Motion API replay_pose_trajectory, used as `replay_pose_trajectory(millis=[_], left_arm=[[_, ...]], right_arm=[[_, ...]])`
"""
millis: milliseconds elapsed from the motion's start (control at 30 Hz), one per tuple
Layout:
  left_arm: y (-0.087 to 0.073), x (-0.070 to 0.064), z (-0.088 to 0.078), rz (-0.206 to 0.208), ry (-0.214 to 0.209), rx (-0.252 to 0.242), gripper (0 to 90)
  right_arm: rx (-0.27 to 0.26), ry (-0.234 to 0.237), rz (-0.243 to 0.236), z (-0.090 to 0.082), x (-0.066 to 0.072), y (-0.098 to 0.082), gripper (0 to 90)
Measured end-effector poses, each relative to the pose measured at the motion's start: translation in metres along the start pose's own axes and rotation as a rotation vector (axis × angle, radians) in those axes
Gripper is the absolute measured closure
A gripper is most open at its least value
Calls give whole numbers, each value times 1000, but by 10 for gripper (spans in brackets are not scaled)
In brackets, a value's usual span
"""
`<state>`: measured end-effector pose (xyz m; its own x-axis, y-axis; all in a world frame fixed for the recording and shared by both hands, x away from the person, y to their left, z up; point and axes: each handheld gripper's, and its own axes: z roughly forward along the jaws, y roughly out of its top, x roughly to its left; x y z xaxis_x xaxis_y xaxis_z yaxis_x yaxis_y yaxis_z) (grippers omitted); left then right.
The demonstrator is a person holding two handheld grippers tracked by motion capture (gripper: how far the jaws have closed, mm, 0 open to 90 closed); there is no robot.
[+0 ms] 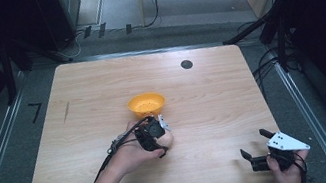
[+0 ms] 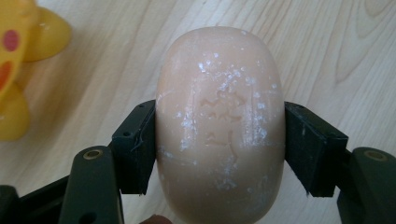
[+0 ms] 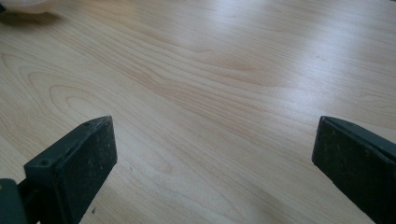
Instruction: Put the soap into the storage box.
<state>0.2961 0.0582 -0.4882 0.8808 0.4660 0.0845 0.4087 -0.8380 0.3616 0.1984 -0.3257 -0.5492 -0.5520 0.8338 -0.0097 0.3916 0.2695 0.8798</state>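
Left claw point(image 2: 219, 140) is clamped across the sides of a pale pink soap bar point(image 2: 220, 126), just near of the orange bowl point(image 1: 147, 104) at the middle of the wooden counter point(image 1: 214, 107). Right claw point(image 1: 257, 147) rests at the near right corner, jaws spread wide with nothing between them

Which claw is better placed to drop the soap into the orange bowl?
Left. The left claw is already shut on the pale peach oval soap bar, beside the orange plastic bowl. The right claw sits open and empty, farther off.
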Motion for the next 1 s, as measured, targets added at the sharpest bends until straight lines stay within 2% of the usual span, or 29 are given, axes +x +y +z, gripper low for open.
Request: replay_pose_trajectory(millis=[233,400,500,633,767,900,1000], left_arm=[[-10,16,-13,29,7,9,334],[-13,23,-19,73,15,16,334],[-15,28,-23,95,4,8,334],[-16,37,-27,127,17,19,333],[-16,48,-32,120,-11,-12,334],[-12,54,-37,175,-10,-17,334],[-8,59,-42,188,-9,-14,334]], right_arm=[[2,-1,1,0,0,0,2],[5,-4,-2,1,0,0,2],[8,-5,-1,1,1,0,2],[9,-5,0,1,1,0,2],[9,-6,0,1,1,0,2],[10,-5,-3,1,1,0,2],[11,-5,-2,1,1,0,2]])
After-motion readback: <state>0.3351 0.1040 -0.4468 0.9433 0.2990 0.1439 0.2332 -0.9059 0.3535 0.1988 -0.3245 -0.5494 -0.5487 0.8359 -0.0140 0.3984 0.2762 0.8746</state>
